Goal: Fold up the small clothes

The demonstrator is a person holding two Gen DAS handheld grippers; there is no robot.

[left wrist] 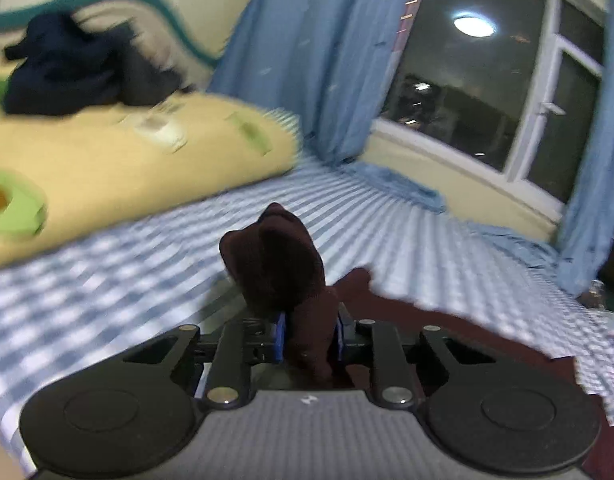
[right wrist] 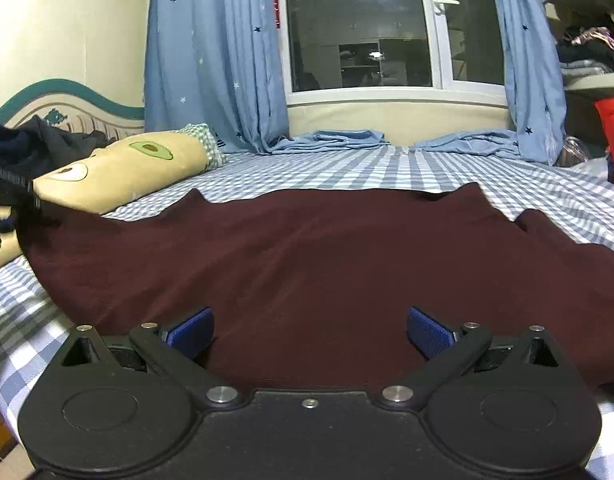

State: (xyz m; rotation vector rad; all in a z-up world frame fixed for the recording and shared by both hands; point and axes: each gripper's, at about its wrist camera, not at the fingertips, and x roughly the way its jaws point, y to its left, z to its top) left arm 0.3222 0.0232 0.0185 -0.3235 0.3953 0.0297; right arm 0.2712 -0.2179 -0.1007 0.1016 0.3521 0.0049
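Checked bed sheet (right wrist: 347,168), blue star curtains (right wrist: 215,60). Maroon garment (right wrist: 307,260) spread flat on bed. Left tool (left wrist: 309,338) clamped on a bunched edge of it; right tool (right wrist: 310,330) apart above cloth. Small mark on left tool, perhaps a logo, unreadable.

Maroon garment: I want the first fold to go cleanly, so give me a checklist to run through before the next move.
1. Left gripper pinching the maroon garment: ok, a bunch of cloth sits between its blue pads.
2. Right gripper gripping: not ok, jaws wide open, nothing between them.
3. Garment spread flat ahead of the right gripper: ok.
4. Garment clear of the avocado pillow: cannot tell, its left edge lies close.
5. Checked sheet beyond free for folding: ok.
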